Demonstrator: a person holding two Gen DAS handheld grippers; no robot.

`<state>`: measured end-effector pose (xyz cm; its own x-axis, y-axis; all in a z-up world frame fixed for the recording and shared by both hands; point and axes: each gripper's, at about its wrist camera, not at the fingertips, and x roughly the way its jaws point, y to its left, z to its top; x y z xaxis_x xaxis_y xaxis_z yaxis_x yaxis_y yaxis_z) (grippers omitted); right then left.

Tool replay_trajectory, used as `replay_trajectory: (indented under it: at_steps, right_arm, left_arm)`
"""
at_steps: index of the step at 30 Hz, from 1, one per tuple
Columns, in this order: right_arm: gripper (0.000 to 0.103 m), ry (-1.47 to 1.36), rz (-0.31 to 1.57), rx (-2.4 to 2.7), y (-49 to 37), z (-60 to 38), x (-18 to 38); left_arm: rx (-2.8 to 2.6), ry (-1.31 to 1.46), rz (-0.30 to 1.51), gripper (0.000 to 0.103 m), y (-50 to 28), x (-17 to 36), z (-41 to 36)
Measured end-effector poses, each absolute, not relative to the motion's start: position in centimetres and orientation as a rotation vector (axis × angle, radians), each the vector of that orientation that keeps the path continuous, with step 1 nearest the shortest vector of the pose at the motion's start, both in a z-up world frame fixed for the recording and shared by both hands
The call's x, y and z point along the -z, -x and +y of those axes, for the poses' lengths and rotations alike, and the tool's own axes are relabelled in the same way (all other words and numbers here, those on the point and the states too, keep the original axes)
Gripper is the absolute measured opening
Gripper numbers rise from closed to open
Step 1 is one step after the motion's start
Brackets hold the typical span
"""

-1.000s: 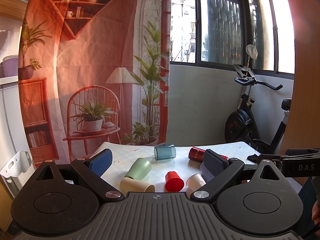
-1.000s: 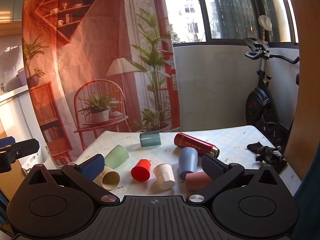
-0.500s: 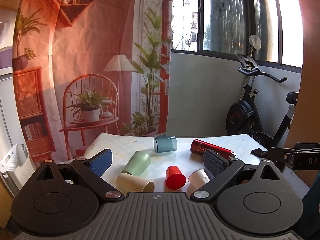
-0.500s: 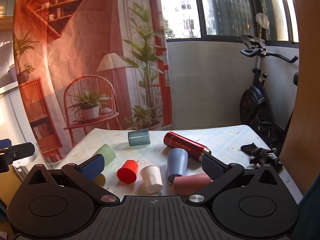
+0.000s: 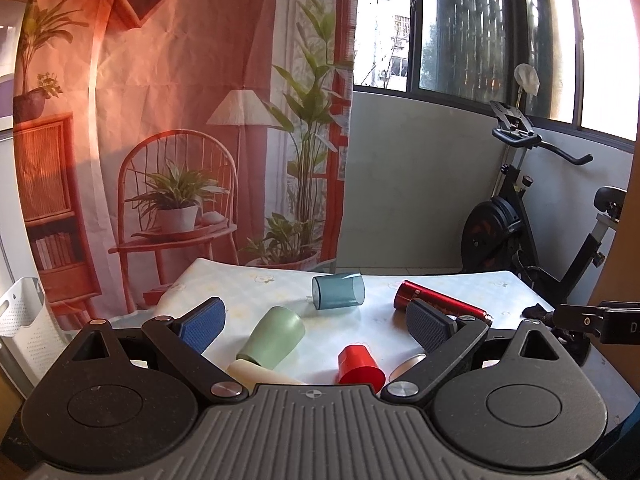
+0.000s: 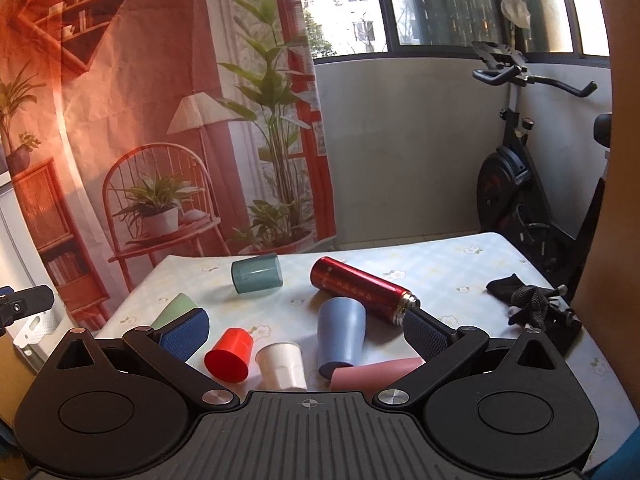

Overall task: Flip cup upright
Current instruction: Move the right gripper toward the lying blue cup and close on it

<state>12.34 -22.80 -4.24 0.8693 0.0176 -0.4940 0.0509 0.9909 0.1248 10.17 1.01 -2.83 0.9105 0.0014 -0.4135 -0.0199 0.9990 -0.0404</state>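
**Ana:** Cups are lying all over the flower-print table, none standing mouth-up. Both the left gripper and the right gripper are hovering short of them, jaws spread wide and holding nothing.

**Ben:** Which one looks easiest for the right side?

**Ana:** Probably the matte blue plastic cup, resting just in front of the red metal flask and touching the pink cup lying on its side. The small white ribbed cup and the red plastic cup are sitting left of it.

**Ben:** How should the grasp go?

**Ana:** I'd be closing across the blue cup's mid-body, lifting clear of the flask before rotating, so nothing is getting nudged. Setting it down base-first, flat, matters most.
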Motion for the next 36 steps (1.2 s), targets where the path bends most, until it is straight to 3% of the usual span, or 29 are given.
replay_trajectory:
  at_steps: [7, 20, 27, 32, 36]
  right_arm:
    - [0.103, -0.103, 0.535, 0.079, -14.4, -25.1, 6.6]
    - [0.102, -0.137, 0.723, 0.098, -17.0, -26.6, 15.6]
    - [0.1, -0.094, 0.751, 0.054, -19.9, -26.3, 15.9]
    - [0.096, -0.091, 0.76, 0.007, -24.9, -27.2, 16.1]
    - [0.083, -0.11, 0.826, -0.032, -29.5, -27.1, 17.8]
  left_arm:
    - [-0.015, 0.023, 0.379, 0.097, -12.2, 3.9, 0.6]
    - [0.024, -0.009, 0.52, 0.097, -17.5, 8.1, 0.0]
    - [0.003, -0.018, 0.556, 0.097, -19.5, 9.2, 0.2]
    - [-0.032, -0.025, 0.558, 0.097, -20.8, 9.1, 0.8]
    - [-0.06, -0.016, 0.568, 0.096, -21.9, 9.1, 1.8]
